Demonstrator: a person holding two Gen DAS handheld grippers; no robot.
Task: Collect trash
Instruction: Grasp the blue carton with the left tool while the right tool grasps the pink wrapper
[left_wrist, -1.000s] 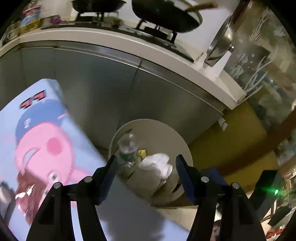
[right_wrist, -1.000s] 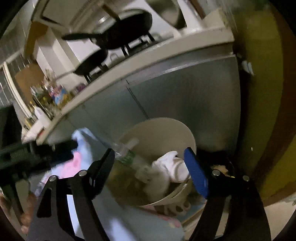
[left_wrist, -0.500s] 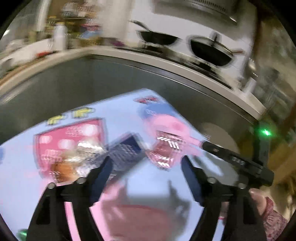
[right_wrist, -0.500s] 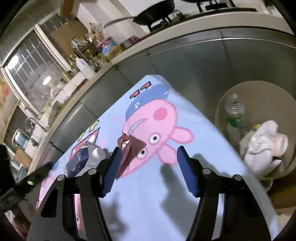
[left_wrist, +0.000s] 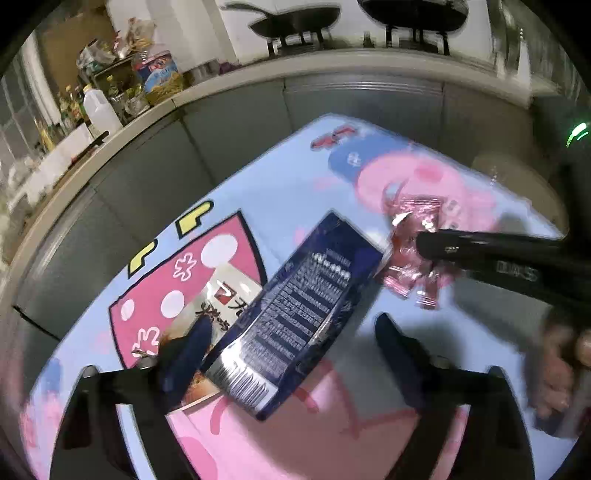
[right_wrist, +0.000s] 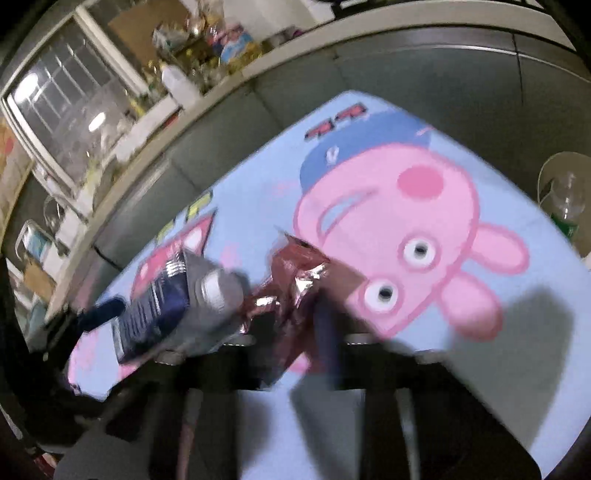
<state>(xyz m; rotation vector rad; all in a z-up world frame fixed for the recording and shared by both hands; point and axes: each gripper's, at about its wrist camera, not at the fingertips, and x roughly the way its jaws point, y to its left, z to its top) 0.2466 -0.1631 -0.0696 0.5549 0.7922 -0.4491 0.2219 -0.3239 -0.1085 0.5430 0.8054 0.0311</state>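
A dark blue foil snack bag (left_wrist: 295, 314) lies on the cartoon-print table (left_wrist: 258, 177). My left gripper (left_wrist: 291, 347) is open, its fingers on either side of the bag's near end. A crumpled red-pink foil wrapper (left_wrist: 413, 251) lies just right of the bag. In the right wrist view my right gripper (right_wrist: 295, 317) is closed around this red wrapper (right_wrist: 291, 280), with the blue bag (right_wrist: 155, 314) to its left. The right gripper's arm shows in the left wrist view (left_wrist: 498, 258).
A beige trash bin (right_wrist: 565, 192) with a plastic bottle inside stands off the table's right end. A grey cabinet front and a counter (left_wrist: 221, 85) with bottles and pans run behind the table. A printed paper (left_wrist: 225, 295) lies under the blue bag.
Both grippers swung from the bin to the table. The left one came down around the blue bag. The right one closed on the red wrapper.
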